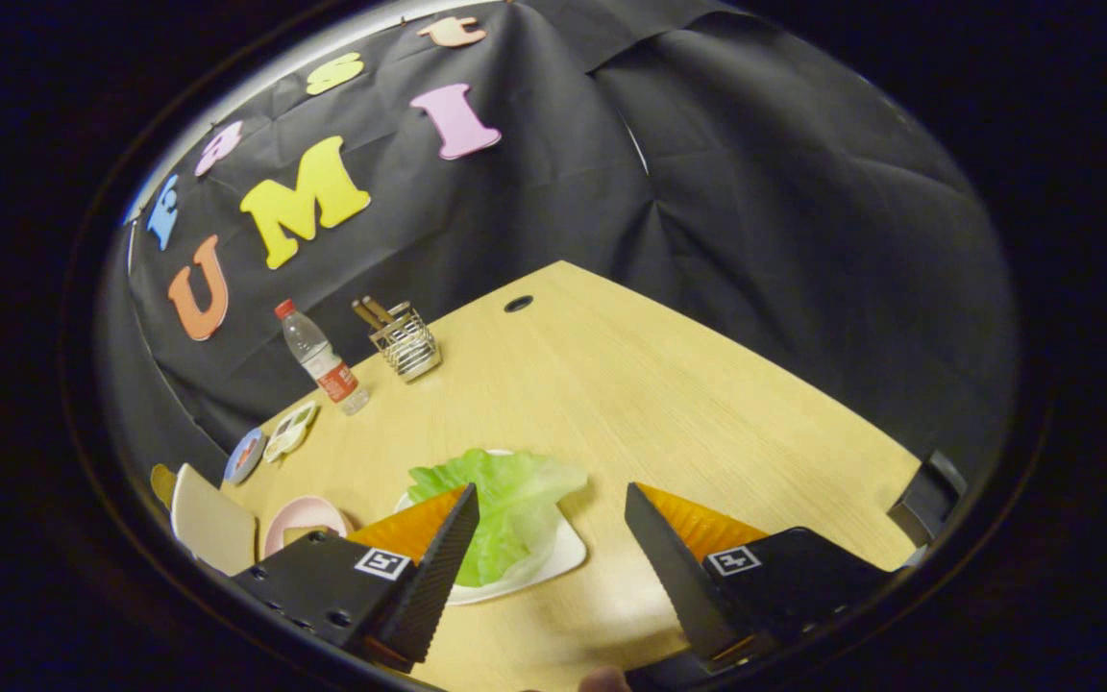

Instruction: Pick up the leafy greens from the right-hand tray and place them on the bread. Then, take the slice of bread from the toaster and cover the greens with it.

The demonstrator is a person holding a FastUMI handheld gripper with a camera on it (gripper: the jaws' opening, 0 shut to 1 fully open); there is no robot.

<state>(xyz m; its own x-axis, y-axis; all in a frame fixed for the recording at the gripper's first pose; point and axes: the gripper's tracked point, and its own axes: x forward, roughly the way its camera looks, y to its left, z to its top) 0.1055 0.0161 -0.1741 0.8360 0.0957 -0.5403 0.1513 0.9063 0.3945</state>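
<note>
The hand-held gripper (552, 505) is hanging wide open and holding nothing, with the crinkly green lettuce leaf (505, 505) lying on its flat white tray (568, 556) by the finger at nine o'clock, probably getting ready to grab the leaf.

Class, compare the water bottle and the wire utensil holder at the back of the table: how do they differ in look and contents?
The water bottle is clear plastic with a red cap and label; the wire utensil holder is open metal mesh. The bottle is closed; the holder is open-topped, with handles sticking out. Both stand beyond the open gripper.
</note>
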